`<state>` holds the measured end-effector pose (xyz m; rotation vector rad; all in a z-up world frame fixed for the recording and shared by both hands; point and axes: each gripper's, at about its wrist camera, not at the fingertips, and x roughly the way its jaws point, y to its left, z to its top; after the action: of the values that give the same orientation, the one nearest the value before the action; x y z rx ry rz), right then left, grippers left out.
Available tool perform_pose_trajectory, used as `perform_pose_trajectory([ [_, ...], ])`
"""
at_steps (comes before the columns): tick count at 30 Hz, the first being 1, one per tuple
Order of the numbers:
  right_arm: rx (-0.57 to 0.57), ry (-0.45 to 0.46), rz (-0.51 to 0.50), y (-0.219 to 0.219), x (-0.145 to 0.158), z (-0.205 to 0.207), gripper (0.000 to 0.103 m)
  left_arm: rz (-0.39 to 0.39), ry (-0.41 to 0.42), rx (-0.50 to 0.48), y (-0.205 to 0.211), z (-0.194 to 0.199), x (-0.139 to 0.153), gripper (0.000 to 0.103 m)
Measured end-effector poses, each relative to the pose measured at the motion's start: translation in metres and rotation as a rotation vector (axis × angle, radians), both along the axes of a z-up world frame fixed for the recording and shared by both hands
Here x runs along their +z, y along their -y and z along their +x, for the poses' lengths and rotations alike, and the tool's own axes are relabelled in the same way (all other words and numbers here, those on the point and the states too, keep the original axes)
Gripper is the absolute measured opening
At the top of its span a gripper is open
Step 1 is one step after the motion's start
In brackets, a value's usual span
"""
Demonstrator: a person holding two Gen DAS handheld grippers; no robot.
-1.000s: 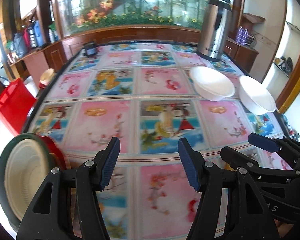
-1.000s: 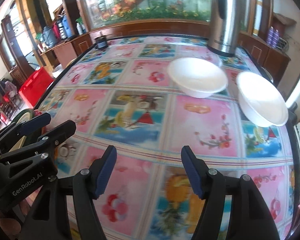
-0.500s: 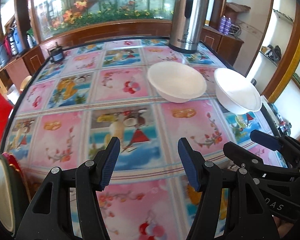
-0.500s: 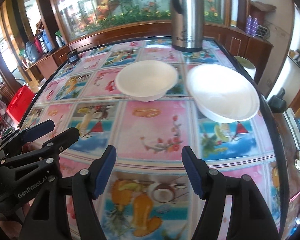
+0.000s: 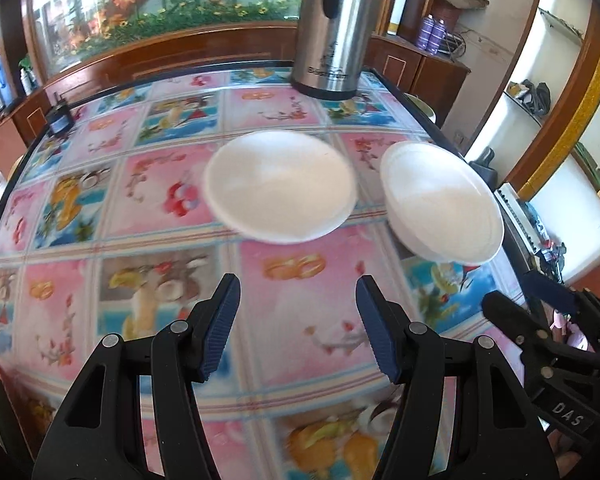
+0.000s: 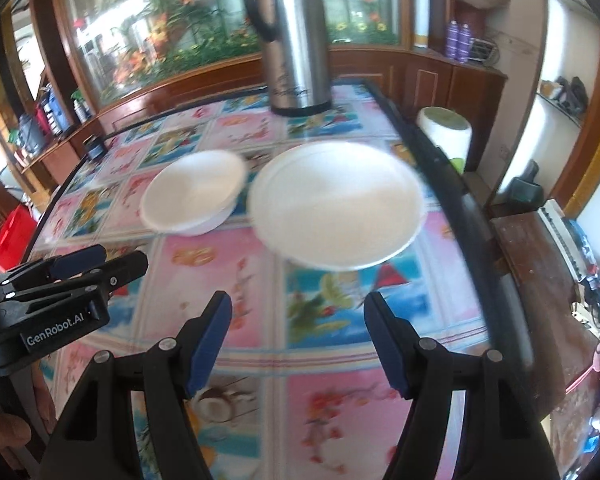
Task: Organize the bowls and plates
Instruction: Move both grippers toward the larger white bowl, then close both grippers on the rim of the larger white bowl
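Left wrist view: left gripper (image 5: 296, 322) stood spread, nothing between its fingers (image 5: 220, 324), held above the bench (image 5: 100, 300). Left bowl (image 5: 280, 188) sat straight ahead of the gap, upright, rim toward the camera. Right bowl (image 5: 440, 204) lay ahead and to the right, near the bench's right edge, w/ a narrow strip of cloth showing between the two; not touching, as far as seen. Steel flask (image 5: 336, 28) stood behind both, well apart. Right gripper (image 5: 540, 300) showed at lower right, seen side-on.

Right wrist view: right gripper (image 6: 298, 340) likewise released, fingers (image 6: 386, 344) apart and empty. Right bowl (image 6: 336, 204) sat directly ahead of its gap; left bowl (image 6: 194, 196) ahead and to the left. Rims looked close here, poss. touching; motion blur prevented a ruling. Left gripper (image 6: 80, 264) entered from the left edge.

Key relation: each bowl lined up w/ the gripper on its own side, so each hand was the nearer one for its bowl. Bowls round, no long axis; judged any rim point would serve.

View differences: only the right view showed a white container (image 6: 444, 128) beyond the bench's right edge and the drop beside the right bowl. Only the left view showed the bowls clearly separated.

Judgement: approach stage; no bowl gripped yet.
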<state>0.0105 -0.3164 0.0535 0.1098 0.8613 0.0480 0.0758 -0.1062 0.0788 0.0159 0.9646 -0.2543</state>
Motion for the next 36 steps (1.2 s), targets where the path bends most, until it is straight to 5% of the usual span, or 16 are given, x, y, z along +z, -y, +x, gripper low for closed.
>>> perform_pose_trajectory([
  [20,-0.087,-0.047,0.032,0.085,-0.005,0.073,0.072,-0.064,-0.111,-0.002,0.074,0.046,-0.014,0.060],
  [36,-0.034,-0.106,0.078,0.093,-0.019,0.119,0.072,-0.054,-0.158,0.005,0.103,0.068,-0.031,0.060],
])
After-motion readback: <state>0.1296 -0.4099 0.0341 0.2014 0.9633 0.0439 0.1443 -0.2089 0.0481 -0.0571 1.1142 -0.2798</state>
